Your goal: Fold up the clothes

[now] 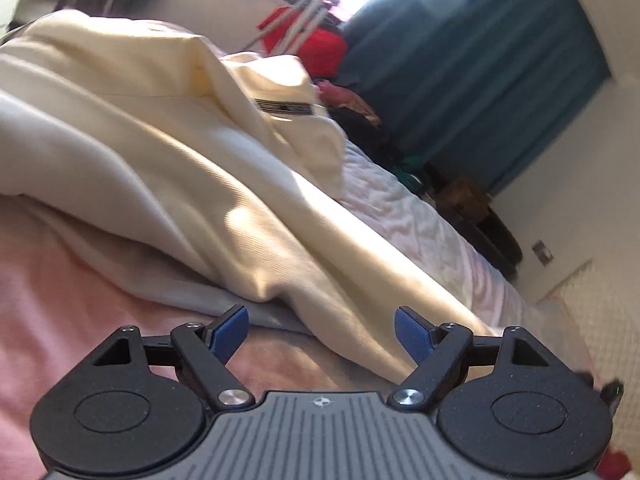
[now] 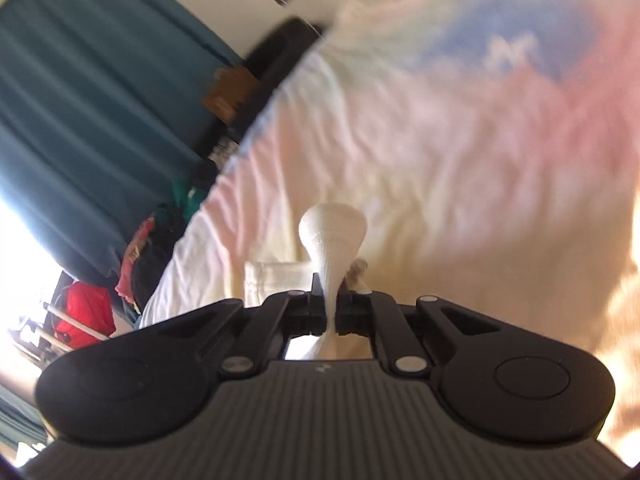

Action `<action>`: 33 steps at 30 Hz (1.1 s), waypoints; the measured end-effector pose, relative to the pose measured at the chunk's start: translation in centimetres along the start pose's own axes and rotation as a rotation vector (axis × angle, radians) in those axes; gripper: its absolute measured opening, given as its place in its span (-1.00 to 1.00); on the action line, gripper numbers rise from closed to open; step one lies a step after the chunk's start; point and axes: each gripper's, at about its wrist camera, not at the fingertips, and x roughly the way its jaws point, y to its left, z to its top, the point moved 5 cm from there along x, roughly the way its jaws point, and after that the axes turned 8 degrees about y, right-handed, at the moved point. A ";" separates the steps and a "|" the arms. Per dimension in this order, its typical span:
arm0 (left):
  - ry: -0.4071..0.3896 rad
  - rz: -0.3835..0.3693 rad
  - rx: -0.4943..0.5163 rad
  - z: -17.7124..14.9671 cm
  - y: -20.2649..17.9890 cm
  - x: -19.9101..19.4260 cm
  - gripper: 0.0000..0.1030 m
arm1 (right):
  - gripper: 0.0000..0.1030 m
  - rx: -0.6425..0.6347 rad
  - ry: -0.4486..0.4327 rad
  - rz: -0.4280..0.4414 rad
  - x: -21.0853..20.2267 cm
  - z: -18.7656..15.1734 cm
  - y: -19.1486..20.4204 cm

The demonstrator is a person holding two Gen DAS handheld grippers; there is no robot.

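A cream garment (image 1: 168,152) with a black-and-white neck label (image 1: 286,107) lies rumpled on the bed (image 1: 420,216). My left gripper (image 1: 320,334) is open and empty, its blue pads (image 1: 230,330) just short of the garment's near edge. My right gripper (image 2: 331,304) is shut on a pinched fold of the cream garment (image 2: 332,236), which bulges out past the fingers above the bedsheet. More cream fabric (image 2: 272,280) hangs below it.
The bed has a pink and white sheet (image 1: 60,300) with a blue printed patch (image 2: 508,36). Beyond its far edge are a teal curtain (image 1: 480,72), a red item (image 1: 320,44), dark clothes and a brown box (image 1: 464,192) on the floor.
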 end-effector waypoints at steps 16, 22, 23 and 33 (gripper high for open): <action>-0.293 0.124 -0.817 8.4 18.8 -9.7 0.52 | -0.85 0.056 0.108 0.020 0.0 -1.6 -1.6; -0.258 0.206 -0.717 9.2 18.9 -10.9 -0.47 | -0.86 0.086 0.125 -0.004 0.7 -1.8 -2.4; -0.255 0.208 -0.703 9.2 18.8 -11.4 -0.63 | -0.86 0.082 0.121 -0.006 0.6 -1.8 -2.3; -0.301 0.192 -0.570 10.3 16.7 -21.1 -0.75 | -0.88 0.023 0.037 -0.056 -2.8 -1.7 -1.8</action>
